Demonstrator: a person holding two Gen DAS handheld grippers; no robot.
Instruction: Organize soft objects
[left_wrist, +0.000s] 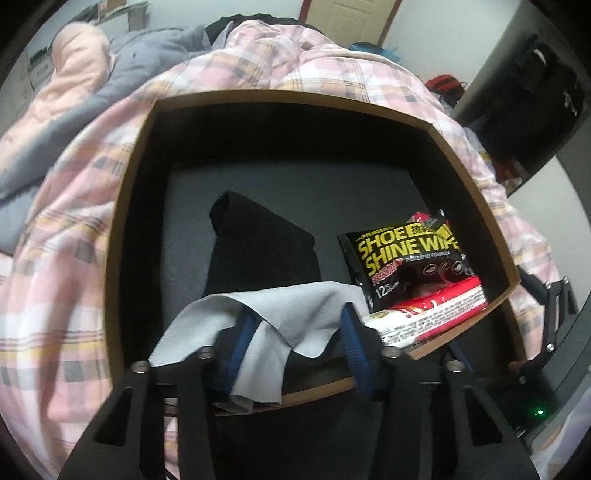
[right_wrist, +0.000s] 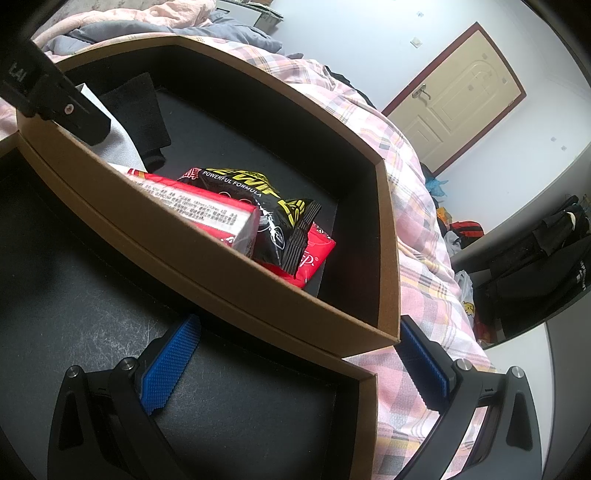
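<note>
A brown cardboard box (left_wrist: 125, 206) with a black inside lies on the bed. In it are a black folded cloth (left_wrist: 258, 247), a black "Shoe Shine Wipes" packet (left_wrist: 410, 258) and a red and white packet (left_wrist: 432, 314). My left gripper (left_wrist: 299, 332) is open over the box's near edge, and a light grey cloth (left_wrist: 280, 314) is draped over its fingers. My right gripper (right_wrist: 299, 362) is open and empty, beside the box's near corner (right_wrist: 388, 325), above a flat black-lined lid (right_wrist: 258, 406). The packets (right_wrist: 280, 221) and the left gripper's finger (right_wrist: 74, 114) show in the right wrist view.
A pink plaid quilt (left_wrist: 66, 280) covers the bed around the box. A pink and grey duvet (left_wrist: 74, 85) is heaped at the far left. A cream door (right_wrist: 461, 96) stands beyond the bed. Dark clothes and bags (right_wrist: 546, 251) lie at the right.
</note>
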